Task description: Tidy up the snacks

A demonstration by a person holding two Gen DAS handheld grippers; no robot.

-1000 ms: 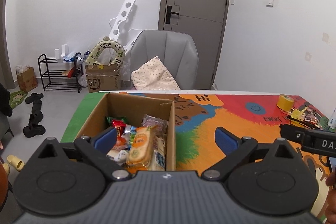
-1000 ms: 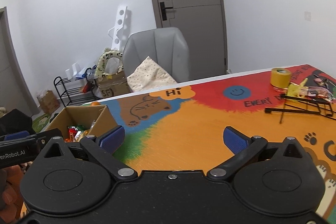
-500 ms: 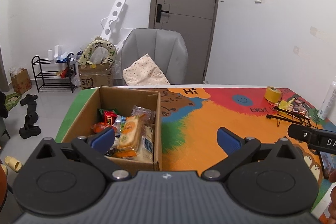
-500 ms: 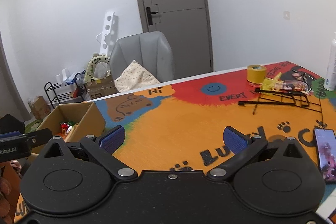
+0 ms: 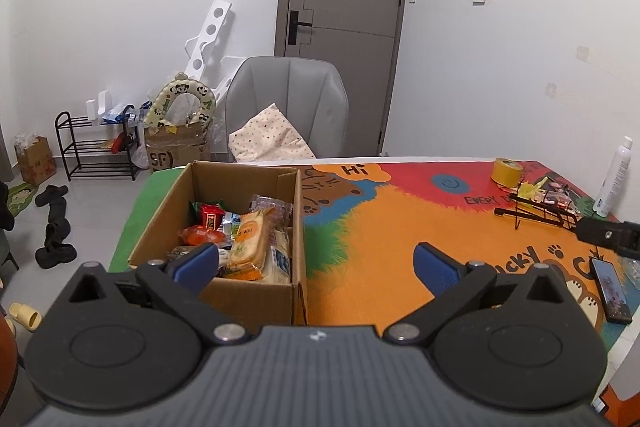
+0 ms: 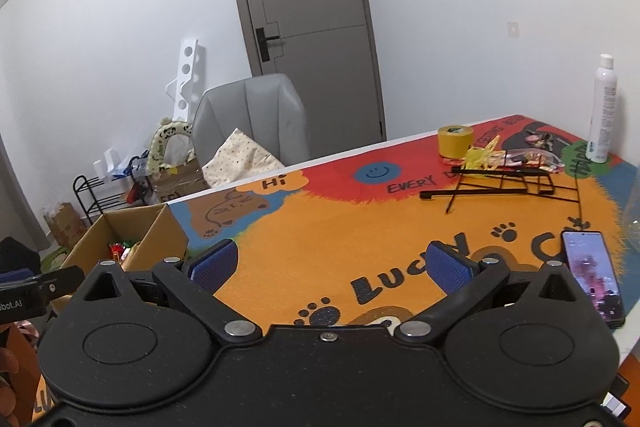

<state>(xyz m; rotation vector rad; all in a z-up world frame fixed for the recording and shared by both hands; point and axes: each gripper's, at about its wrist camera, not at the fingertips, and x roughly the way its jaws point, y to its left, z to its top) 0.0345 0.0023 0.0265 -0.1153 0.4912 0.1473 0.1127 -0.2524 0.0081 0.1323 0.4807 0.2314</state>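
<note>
An open cardboard box (image 5: pixel 284 187) stands at the left end of the colourful table mat and holds several snack packets, among them a tall biscuit pack (image 5: pixel 250 239) and a red packet (image 5: pixel 211 218). My left gripper (image 5: pixel 316 263) is open and empty, raised near the box's front right corner. The box also shows at the left of the right wrist view (image 6: pixel 160 231). My right gripper (image 6: pixel 334 265) is open and empty above the orange middle of the mat. A few small snack packets (image 6: pixel 528 157) lie at the far right behind a black wire rack (image 6: pixel 504 183).
A yellow tape roll (image 6: pixel 455 141), a white spray bottle (image 6: pixel 602 111) and a phone (image 6: pixel 594 279) sit on the right part of the table. A grey chair (image 5: pixel 288 107) with a cushion stands behind the table. A shoe rack and boxes stand on the floor at left.
Both grippers have pulled back and risen, so more of the table shows. The right view has swung right, bringing the phone and spray bottle into view. Both stay open.
</note>
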